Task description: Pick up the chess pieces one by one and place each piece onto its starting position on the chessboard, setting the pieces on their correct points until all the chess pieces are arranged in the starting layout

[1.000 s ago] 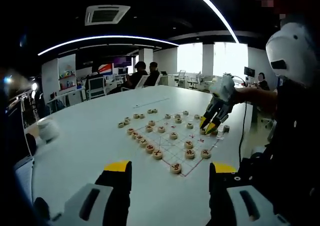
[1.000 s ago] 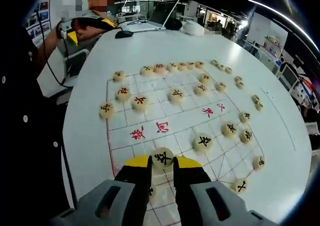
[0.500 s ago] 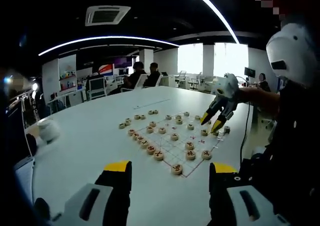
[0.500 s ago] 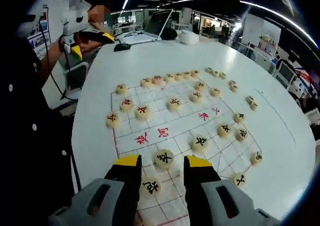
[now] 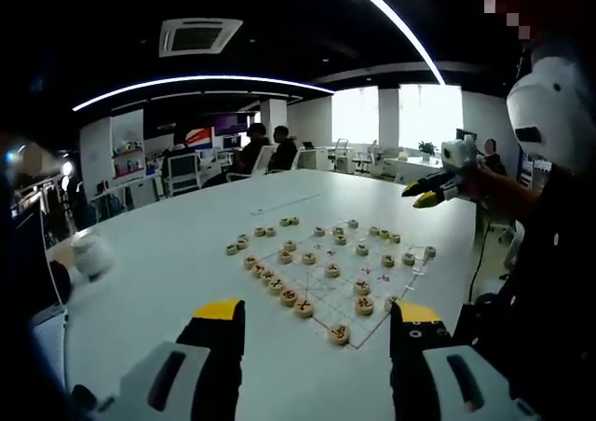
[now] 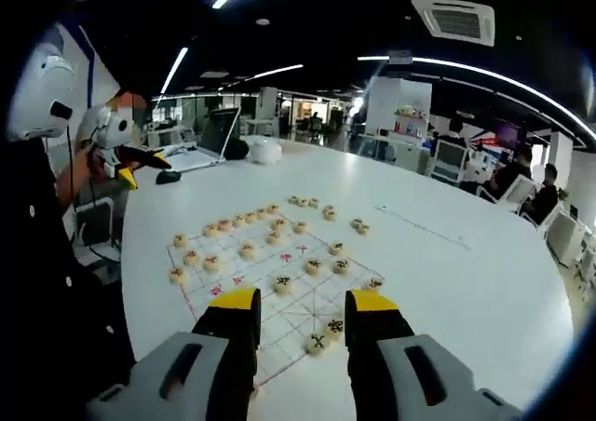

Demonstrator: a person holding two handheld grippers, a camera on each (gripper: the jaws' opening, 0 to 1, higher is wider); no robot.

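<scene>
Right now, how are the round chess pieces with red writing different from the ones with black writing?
The round wooden red-marked pieces sit on the board's far-left side in the right gripper view; the round wooden black-marked pieces sit nearer the right gripper. Red ones form a long row; black ones look scattered. Both are pale flat discs.

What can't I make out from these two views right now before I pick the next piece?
- Characters on the chess pieces: too small and blurred in both gripper views.
- Board corner nearest the right hand-held gripper: hidden behind its jaws in the right gripper view.
- Chessboard grid points: too faint to check each piece's placement.
</scene>
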